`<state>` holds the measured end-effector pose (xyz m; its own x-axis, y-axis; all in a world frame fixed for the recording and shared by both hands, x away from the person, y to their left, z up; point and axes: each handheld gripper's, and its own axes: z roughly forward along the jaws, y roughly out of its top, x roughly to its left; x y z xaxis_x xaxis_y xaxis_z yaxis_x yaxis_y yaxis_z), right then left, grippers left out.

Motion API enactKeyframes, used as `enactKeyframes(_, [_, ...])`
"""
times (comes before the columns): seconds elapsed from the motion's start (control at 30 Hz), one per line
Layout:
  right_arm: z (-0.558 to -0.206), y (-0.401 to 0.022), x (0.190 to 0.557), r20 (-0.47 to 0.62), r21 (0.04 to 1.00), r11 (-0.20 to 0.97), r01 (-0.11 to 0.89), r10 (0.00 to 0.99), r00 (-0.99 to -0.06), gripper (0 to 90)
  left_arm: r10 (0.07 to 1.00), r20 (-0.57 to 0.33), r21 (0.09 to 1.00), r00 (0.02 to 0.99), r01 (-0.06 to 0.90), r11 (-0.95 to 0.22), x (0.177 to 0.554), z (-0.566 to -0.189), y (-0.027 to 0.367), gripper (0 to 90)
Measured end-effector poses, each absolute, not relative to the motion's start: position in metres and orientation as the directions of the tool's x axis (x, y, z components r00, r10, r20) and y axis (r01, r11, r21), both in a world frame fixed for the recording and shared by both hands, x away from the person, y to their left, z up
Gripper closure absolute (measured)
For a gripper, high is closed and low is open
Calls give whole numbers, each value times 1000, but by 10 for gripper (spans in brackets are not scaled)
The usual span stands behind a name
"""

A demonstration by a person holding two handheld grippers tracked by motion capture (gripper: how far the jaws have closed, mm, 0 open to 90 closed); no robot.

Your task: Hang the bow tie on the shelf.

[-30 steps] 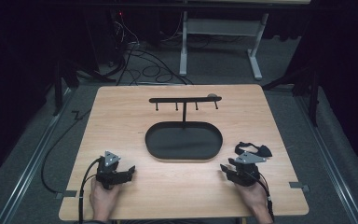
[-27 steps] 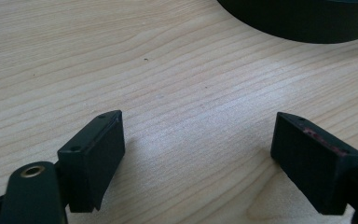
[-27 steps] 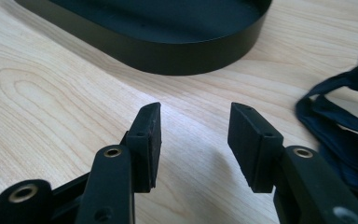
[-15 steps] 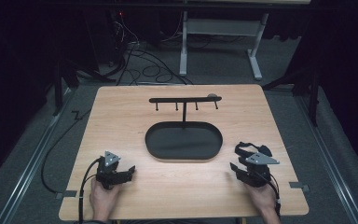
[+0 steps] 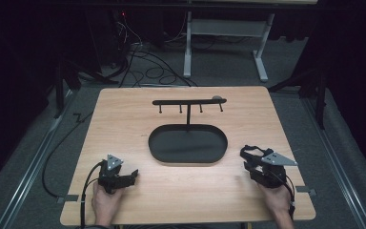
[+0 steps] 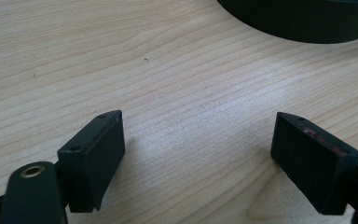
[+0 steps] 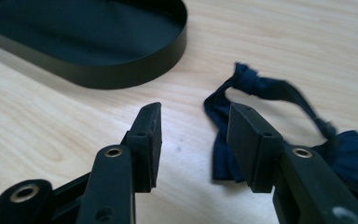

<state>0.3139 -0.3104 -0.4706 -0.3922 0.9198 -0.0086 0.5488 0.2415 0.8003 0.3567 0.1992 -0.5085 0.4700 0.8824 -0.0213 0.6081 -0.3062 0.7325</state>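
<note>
One light wooden tabletop (image 5: pixel 124 109), rectangular, standing on a grey floor with dark cables trailing behind it. At its middle lies one black oval tray (image 5: pixel 188 145) with a low upright wall, nothing lying inside it; this tray serves as the landmark for all that follows. Just behind the tray stands one black rack (image 5: pixel 189 101): a thin post carrying a horizontal bar with four short pegs hanging under it. Toward the near left of the tray, well apart from it, rests the left claw (image 5: pixel 132 174), held from below by the person's left hand (image 5: pixel 106 200), with a grey three-cornered plate on top and a cable looping off to the left. In the left gripper view its jaws stand wide apart over bare wood, with nothing between them, and the tray's curved wall (image 6: pixel 303 23) shows at the top edge. To the near right of the tray, just beside its right end, rests the right claw (image 5: pixel 244 160), held by the person's right hand (image 5: pixel 277 199). In the right gripper view its jaws stand partly apart, gripping nothing. One dark blue cloth item, a bow tie (image 7: pixel 279 116) with a knotted strap, lies on the wood right of the tray, partly behind the right-hand jaw and apparently just outside the gap.
</note>
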Motion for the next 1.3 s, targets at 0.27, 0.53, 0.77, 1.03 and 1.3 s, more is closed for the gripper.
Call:
enactKeyframes(0.27, [-456,-323,322,-20,819,222,529,932,-361,567,882,-22,732,470,608,-306,357,-509,199,179])
enactKeyframes(0.53, [-443,-335,336,-24,821,213,530,940,-340,564,882,-21,732,470,608,-307,357,-509,199,180])
enactKeyframes(0.77, [-438,-342,347,-11,815,199,544,944,-329,565,883,-22,733,469,608,-304,357,-509,199,180])
enactKeyframes(1.03, [-441,-346,363,-3,791,204,577,944,-329,579,883,-23,733,469,608,-304,357,-509,199,179])
enactKeyframes(1.3, [-450,-350,375,8,748,214,628,944,-331,623,883,-22,733,469,608,-304,357,-509,199,179])
